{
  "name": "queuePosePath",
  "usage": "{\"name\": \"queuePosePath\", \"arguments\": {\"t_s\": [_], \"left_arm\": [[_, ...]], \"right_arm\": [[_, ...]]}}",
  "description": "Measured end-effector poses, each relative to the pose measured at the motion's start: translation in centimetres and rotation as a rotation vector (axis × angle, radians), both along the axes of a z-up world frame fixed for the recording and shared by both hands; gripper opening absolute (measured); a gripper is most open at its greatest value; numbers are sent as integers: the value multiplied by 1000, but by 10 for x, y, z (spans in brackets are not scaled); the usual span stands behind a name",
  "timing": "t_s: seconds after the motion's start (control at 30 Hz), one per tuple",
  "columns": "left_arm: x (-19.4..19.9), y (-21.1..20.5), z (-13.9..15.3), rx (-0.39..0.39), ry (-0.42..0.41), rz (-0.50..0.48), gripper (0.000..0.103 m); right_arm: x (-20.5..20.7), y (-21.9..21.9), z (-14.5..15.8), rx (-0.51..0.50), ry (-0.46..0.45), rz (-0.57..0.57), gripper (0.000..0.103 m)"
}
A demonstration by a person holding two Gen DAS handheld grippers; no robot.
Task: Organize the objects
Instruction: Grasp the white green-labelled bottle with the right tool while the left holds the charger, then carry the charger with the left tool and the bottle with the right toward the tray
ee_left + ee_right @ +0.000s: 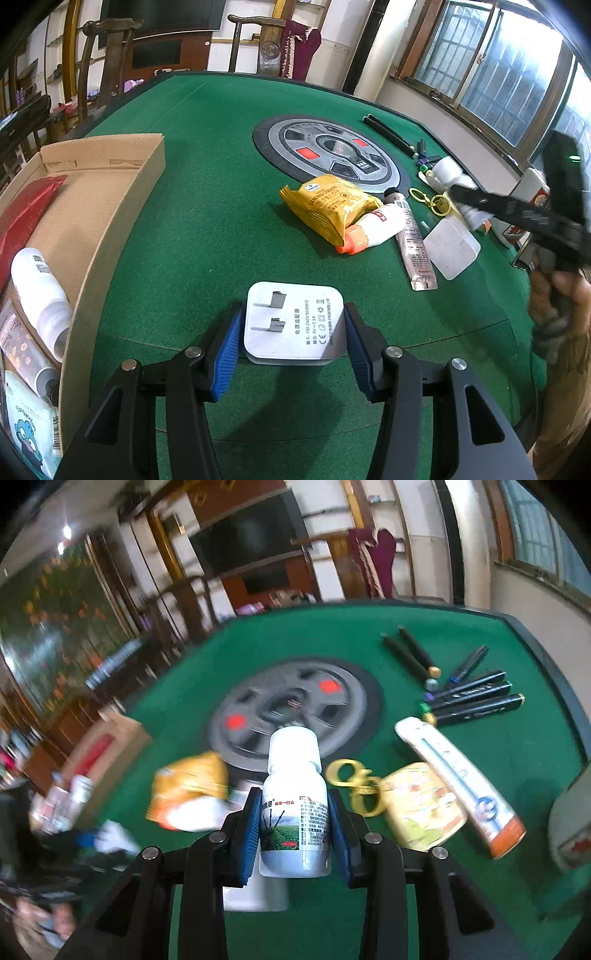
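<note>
Only the left wrist view shows the cardboard box (110, 206) at the worktop's (207, 192) left edge — the left tool (293, 338) is clamped on a white charger (293, 325), prongs facing up. The right tool (295, 834) grips a white bottle (294, 805) — long axis forward, cap away
</note>
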State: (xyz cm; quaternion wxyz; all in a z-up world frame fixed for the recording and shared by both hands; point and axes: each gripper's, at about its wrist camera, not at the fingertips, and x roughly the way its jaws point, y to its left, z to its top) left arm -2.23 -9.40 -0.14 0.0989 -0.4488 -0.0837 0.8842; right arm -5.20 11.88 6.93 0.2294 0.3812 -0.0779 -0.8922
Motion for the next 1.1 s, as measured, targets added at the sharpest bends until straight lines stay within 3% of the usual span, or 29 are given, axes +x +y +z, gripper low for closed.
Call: {"name": "queuePosePath", "arguments": {"t_s": [0.17,0.57,0.8,1.1], "left_arm": [[2,-2,2,1,14,17,51],[32,-20,20,19,95,76,51],[88,-70,51,68,158,169,51],[148,-138,94,-37,261,370,51]], "right_arm": [[43,-38,8,-82,48,112,37],[51,-69,-16,-25,8,179,37],[58,-76,-18,-5,8,214,37],[69,-94,-21,-2,2,264,37]]}}
